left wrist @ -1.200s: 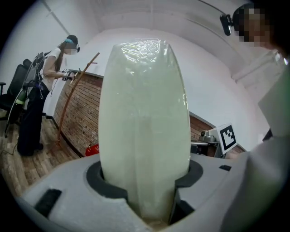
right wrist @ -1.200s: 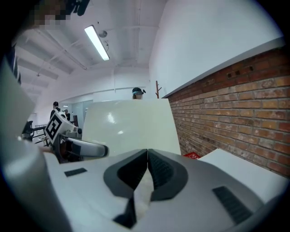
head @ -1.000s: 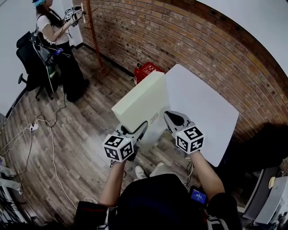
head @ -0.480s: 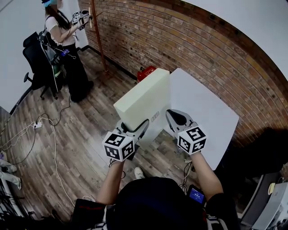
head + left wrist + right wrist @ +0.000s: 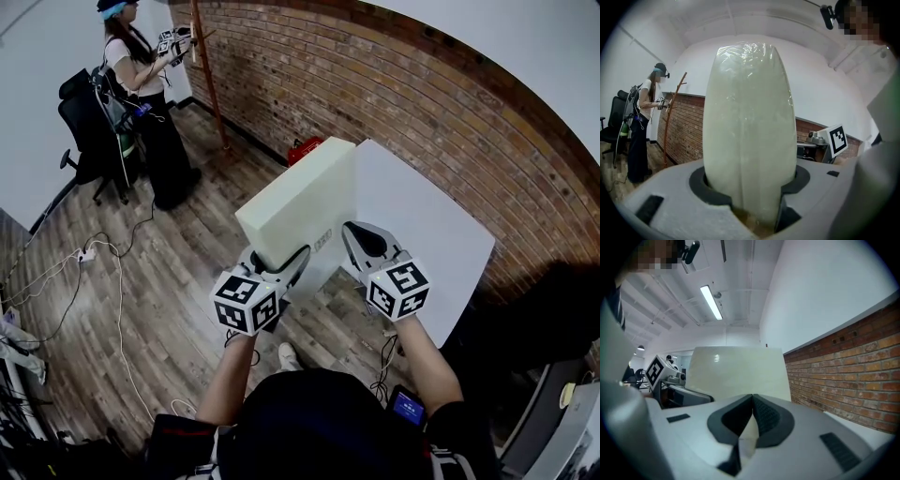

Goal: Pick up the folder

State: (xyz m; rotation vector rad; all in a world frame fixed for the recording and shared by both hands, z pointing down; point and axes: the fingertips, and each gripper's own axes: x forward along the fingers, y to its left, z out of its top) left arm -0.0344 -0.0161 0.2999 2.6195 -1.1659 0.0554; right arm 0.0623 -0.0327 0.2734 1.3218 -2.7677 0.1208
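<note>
Stock on view:
- The folder [image 5: 750, 131] is showing cream board under clear film, smooth and catching glossy highlights.
- The left gripper [image 5: 752, 187] and right gripper [image 5: 752, 401] are showing pale grey plastic shells, matt. The right one's pads [image 5: 768, 420] are looking black, ribbed and rubbery.
- The table [image 5: 422, 216] is presenting a white top, smooth and matt.
- The wall [image 5: 394, 84] is showing rough red brick.
- The floor [image 5: 141, 272] is showing grained wood planks with a low sheen.

Looking down on plank floor [image 5: 178, 234] running along a red brick wall [image 5: 403, 84], with a black office chair [image 5: 80, 111] far left
</note>
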